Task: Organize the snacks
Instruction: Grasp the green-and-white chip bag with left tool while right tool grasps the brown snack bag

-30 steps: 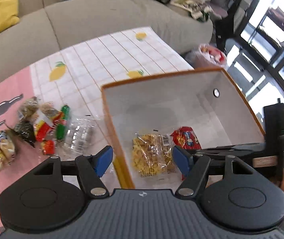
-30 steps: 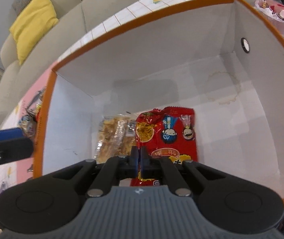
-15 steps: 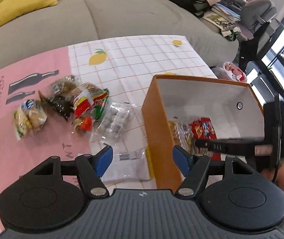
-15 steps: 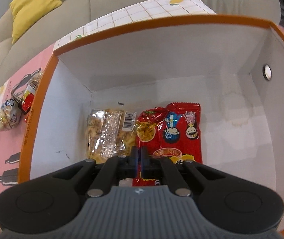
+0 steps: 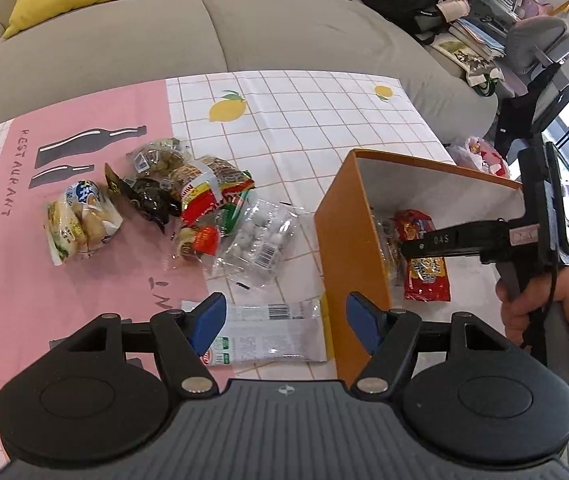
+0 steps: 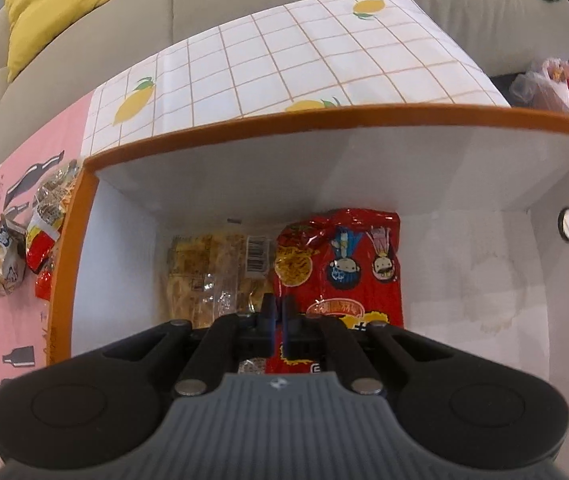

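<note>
Two snacks already lie in the orange box (image 5: 346,240): a red packet (image 6: 340,268) and a clear noodle pack (image 6: 212,276). The right gripper (image 6: 278,312), fingers nearly closed and seemingly empty, hangs above them. The left gripper (image 5: 286,318), fingers wide, hovers over the flat white packet (image 5: 268,338) on the surface; judging by this, the next move calls for lowering and closing on it.

Red packet's (image 6: 340,276) lower end behind claw (image 6: 278,312)

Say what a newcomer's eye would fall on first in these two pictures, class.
The orange box stands at the table's right, holding a red packet beside a yellow one. A bright snack pile lies on the pink cloth left of it. The left gripper gapes above a silver packet.
</note>
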The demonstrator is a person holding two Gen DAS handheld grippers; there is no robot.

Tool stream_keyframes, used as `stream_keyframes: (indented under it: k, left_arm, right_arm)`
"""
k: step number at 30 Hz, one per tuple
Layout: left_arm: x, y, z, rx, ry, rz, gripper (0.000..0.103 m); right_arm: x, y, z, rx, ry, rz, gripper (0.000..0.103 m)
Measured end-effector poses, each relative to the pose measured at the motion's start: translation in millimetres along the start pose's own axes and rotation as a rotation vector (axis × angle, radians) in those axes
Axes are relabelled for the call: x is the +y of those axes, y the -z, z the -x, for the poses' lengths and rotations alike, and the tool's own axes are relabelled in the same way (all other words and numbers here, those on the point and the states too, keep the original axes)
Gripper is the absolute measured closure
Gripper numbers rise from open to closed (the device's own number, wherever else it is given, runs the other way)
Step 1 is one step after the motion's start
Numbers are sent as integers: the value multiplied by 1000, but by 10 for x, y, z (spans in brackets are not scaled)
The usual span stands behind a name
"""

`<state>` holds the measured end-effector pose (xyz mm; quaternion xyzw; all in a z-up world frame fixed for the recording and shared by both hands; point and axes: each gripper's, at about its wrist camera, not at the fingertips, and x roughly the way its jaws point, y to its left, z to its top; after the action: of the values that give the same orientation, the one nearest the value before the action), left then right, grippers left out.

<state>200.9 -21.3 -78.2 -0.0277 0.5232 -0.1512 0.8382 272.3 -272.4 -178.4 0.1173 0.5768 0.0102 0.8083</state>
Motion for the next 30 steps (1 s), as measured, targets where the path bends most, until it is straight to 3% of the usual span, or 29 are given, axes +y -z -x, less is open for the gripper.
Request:
stream_keyframes:
  k: [4, 6, 8, 13, 18, 24, 30]
  left_arm:
    - [63, 7, 29, -6, -12, 2, 22]
    - [109, 21, 82, -18, -14, 0, 22]
    - [166, 35, 158, -36, -18, -2, 22]
    - [340, 129, 426, -132, -29, -4, 19]
    - [519, 286, 616, -198, -40, 1, 18]
    - [811, 449, 713, -238, -82, 76, 18]
    - [1059, 470, 664, -244, -160, 93, 18]
  right_arm:
    - [29, 54, 102, -26, 15, 40, 96]
    - [83, 92, 174, -46, 17, 53, 80]
    - [145, 144, 285, -77, 13, 65, 71]
    - [376, 335, 709, -205, -43, 94, 62]
    - [699, 599, 1068, -345, -125, 136, 37]
    - [1123, 933, 1199, -432, -220, 206, 28]
    - [1516, 971, 1029, -431, -198, 312, 28]
